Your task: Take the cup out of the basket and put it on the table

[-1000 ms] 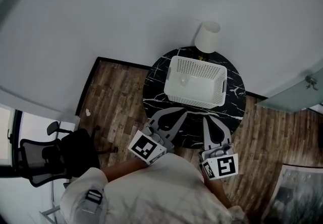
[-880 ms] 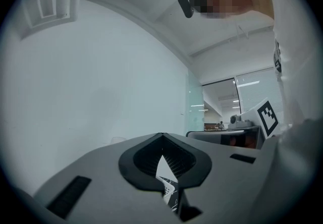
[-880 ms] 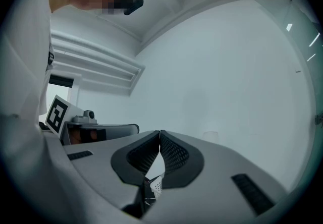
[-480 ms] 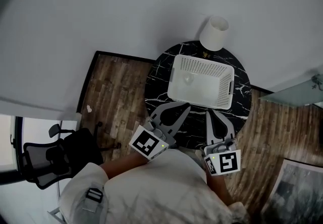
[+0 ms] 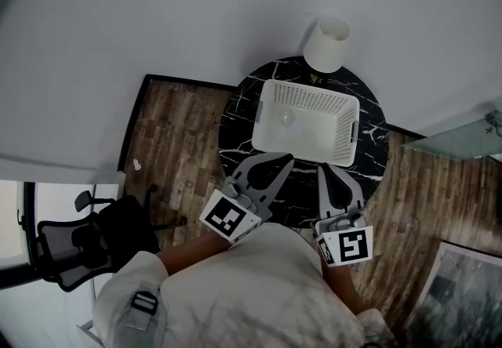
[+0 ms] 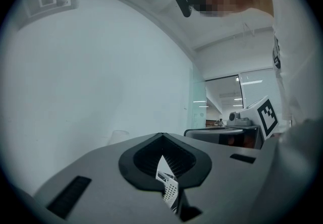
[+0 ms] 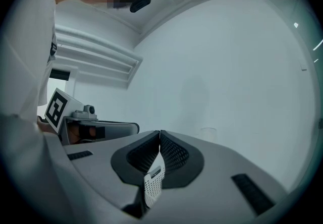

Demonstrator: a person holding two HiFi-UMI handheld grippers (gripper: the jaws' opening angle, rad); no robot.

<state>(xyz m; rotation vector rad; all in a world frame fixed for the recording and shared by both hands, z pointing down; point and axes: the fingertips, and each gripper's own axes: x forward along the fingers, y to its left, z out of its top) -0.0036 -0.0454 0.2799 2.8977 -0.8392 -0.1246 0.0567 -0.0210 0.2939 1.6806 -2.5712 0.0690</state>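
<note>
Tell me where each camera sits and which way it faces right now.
Head view: on the person's head, looking steeply down at table, basket, left gripper, right gripper and shirt.
Left gripper view: on the left gripper, along its shut jaws toward the wall; right gripper and shirt at right.
Right gripper view: on the right gripper, along its shut jaws toward the wall; left gripper and shirt at left.
Shared: both gripper views show a sliver of basket beyond the jaws.

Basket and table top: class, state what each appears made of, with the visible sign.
Basket: probably white moulded plastic, matte; its walls show a regular grid of small holes.
Table top: looks like black marble or an imitation; white veins cross it.
</note>
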